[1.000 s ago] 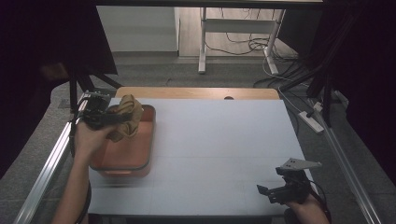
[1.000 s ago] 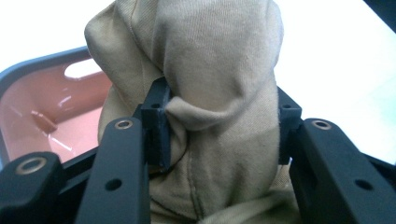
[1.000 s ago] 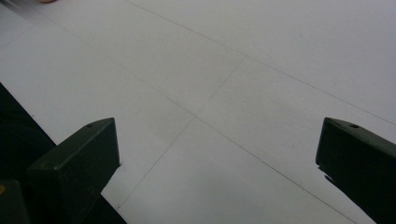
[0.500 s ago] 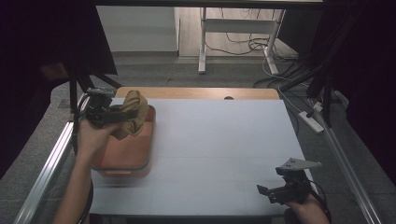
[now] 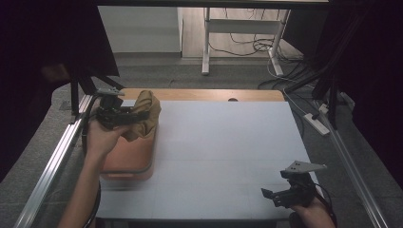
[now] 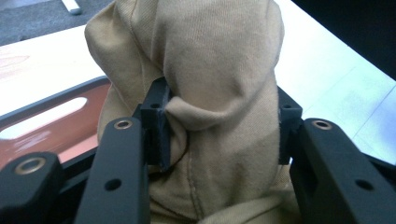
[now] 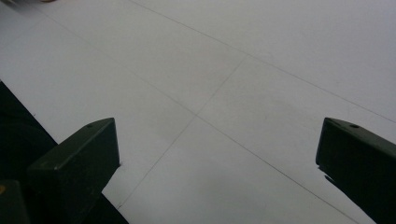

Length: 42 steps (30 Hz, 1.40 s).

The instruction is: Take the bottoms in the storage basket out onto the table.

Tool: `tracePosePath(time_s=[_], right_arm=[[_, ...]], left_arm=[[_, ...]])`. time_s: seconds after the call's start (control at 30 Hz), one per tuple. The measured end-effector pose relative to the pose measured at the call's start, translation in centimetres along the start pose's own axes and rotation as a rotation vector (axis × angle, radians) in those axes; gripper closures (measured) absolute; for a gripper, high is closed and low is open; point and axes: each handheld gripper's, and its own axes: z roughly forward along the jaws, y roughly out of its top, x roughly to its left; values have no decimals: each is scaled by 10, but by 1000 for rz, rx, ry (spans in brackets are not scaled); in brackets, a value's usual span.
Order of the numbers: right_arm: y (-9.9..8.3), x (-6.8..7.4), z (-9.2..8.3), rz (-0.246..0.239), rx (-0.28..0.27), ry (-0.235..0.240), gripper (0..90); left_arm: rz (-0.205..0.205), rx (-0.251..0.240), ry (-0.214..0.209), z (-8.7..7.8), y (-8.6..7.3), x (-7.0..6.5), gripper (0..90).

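Observation:
A tan cloth [image 5: 142, 118] hangs bunched above the far end of an orange-brown tray [image 5: 128, 159] at the table's left side. My left gripper [image 5: 124, 114] is shut on the cloth, held up by a hand. In the left gripper view both jaws pinch a thick fold of the tan cloth [image 6: 219, 93], with the tray's rim [image 6: 56, 100] below at the left. My right gripper [image 5: 272, 194] rests low at the table's near right, open, with nothing between its jaws. In the right gripper view the gripper [image 7: 217, 154] spans bare white tabletop.
The white tabletop [image 5: 228, 152] stretches between the two grippers. A wooden strip [image 5: 204, 95] edges the far side. Metal rails [image 5: 52, 166] run along the left and right sides. Cables and a power strip [image 5: 317, 122] lie on the floor beyond.
My left gripper has carried the tan cloth toward the far end of the tray and slightly right. The right gripper has stayed where it was.

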Motion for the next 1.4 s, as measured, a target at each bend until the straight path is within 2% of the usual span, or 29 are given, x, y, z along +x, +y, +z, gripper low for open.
tracePosePath(time_s=[0.43,0.67,0.77,0.8,1.17,1.4], right_arm=[[0,0,0,3,0,3,0],[0,0,1,1,2,1,0],[0,0,1,0,2,2,0],[0,0,0,-1,1,2,0],[0,0,1,-2,3,3,0],[0,0,1,-2,4,4,0]], left_arm=[[57,9,-35,11,8,-20,536],[99,23,-61,21,14,-36,535],[104,24,-71,23,15,-39,535],[107,24,-88,25,15,-42,534],[143,36,-118,35,18,-57,533],[175,50,-139,47,18,-69,532]])
